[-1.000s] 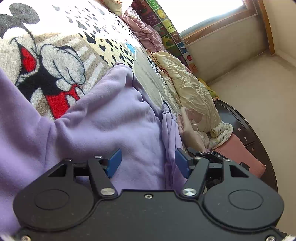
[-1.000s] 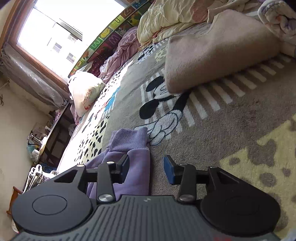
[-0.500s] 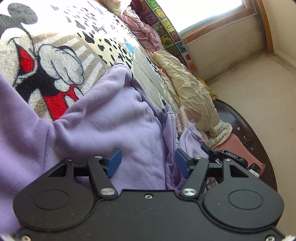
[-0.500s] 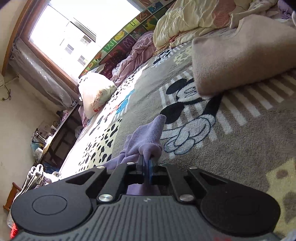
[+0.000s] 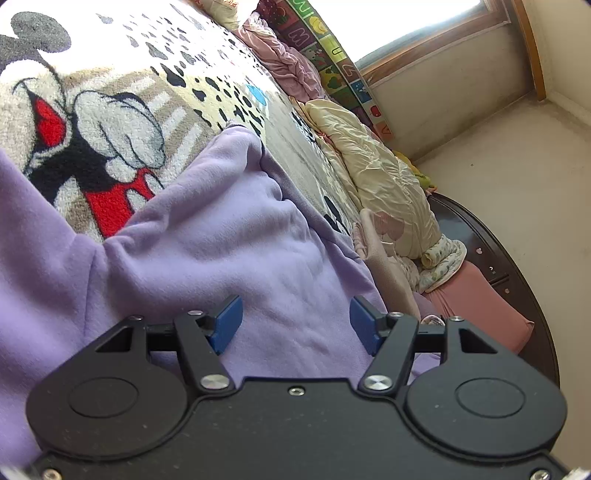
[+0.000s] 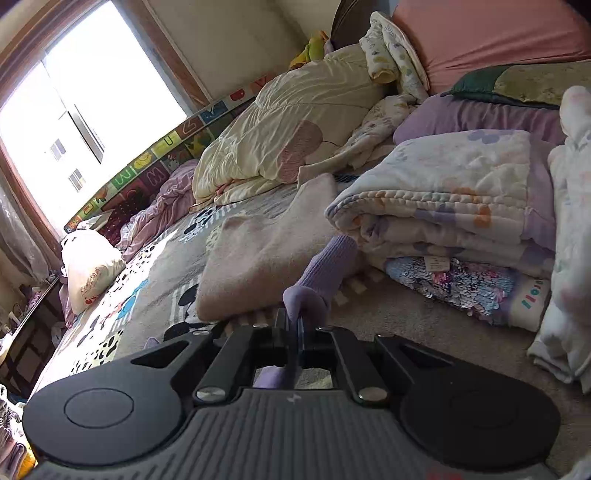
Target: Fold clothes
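Note:
A lilac sweatshirt (image 5: 229,251) lies spread on the Mickey Mouse blanket (image 5: 110,110) in the left wrist view. My left gripper (image 5: 295,325) is open just above its body, blue pads apart, holding nothing. My right gripper (image 6: 295,325) is shut on the sweatshirt's sleeve; the ribbed cuff (image 6: 325,269) sticks out beyond the jaws, lifted above the blanket (image 6: 155,280).
A folded beige towel (image 6: 266,258) lies ahead of the right gripper. Folded floral quilts (image 6: 454,195) and a sequin cushion (image 6: 465,288) stack at right. A cream duvet (image 6: 288,136) and pink pillow (image 6: 480,33) lie behind. A window (image 6: 74,110) is at left.
My right gripper closed on the sleeve cuff, lifted it and swung right toward the quilts. The sweatshirt body now looks smoother under the still-open left gripper.

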The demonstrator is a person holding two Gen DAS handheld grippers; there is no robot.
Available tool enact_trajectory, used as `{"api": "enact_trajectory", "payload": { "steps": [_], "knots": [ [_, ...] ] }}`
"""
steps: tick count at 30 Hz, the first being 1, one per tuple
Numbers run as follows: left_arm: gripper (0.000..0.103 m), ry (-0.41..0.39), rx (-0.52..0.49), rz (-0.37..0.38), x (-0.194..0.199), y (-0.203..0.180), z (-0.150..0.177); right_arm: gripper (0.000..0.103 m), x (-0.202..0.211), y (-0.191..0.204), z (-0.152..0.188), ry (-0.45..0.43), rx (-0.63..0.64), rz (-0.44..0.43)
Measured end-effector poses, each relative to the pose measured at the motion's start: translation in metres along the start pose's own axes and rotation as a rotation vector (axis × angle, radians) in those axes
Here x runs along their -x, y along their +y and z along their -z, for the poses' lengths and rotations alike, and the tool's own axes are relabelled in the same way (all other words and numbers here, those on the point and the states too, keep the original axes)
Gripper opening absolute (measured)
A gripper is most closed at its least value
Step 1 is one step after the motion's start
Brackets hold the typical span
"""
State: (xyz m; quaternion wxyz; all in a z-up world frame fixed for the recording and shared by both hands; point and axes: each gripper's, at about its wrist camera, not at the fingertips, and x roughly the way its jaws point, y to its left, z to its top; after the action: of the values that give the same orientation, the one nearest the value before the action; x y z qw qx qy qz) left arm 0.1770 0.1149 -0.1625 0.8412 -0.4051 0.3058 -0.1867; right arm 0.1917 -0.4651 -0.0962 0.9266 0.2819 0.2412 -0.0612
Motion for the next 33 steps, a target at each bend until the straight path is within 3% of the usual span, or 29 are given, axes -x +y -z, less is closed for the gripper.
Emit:
{"api": "enact_trajectory", "payload": {
  "steps": [12,21,22,23,27,29,33],
  "knots": [
    [0.065,0.001,0.002,0.003,-0.001,0.000,0.001,0.006,0.014,-0.025,0.030,0.037,0.127,0.169],
    [0.065,0.005,-0.007,0.001,-0.002,-0.001,0.003,0.006,0.031,-0.015,0.028,0.025,0.216,0.178],
    [0.065,0.007,-0.009,0.002,-0.001,-0.002,0.003,0.011,0.024,-0.014,0.028,0.064,0.246,0.214],
    [0.065,0.009,-0.011,0.003,-0.001,-0.002,0.003,0.023,0.021,-0.015,0.027,0.087,0.258,0.254],
    [0.065,0.019,-0.025,0.005,-0.001,-0.004,0.005,0.027,0.035,-0.008,0.023,0.033,0.278,0.316],
    [0.065,0.035,-0.048,0.007,-0.003,-0.009,0.010,0.030,0.046,0.007,0.027,0.009,0.339,0.293],
    [0.065,0.077,-0.114,0.010,-0.005,-0.022,0.027,0.030,0.062,0.058,0.061,0.081,0.455,0.065]
  ]
}}
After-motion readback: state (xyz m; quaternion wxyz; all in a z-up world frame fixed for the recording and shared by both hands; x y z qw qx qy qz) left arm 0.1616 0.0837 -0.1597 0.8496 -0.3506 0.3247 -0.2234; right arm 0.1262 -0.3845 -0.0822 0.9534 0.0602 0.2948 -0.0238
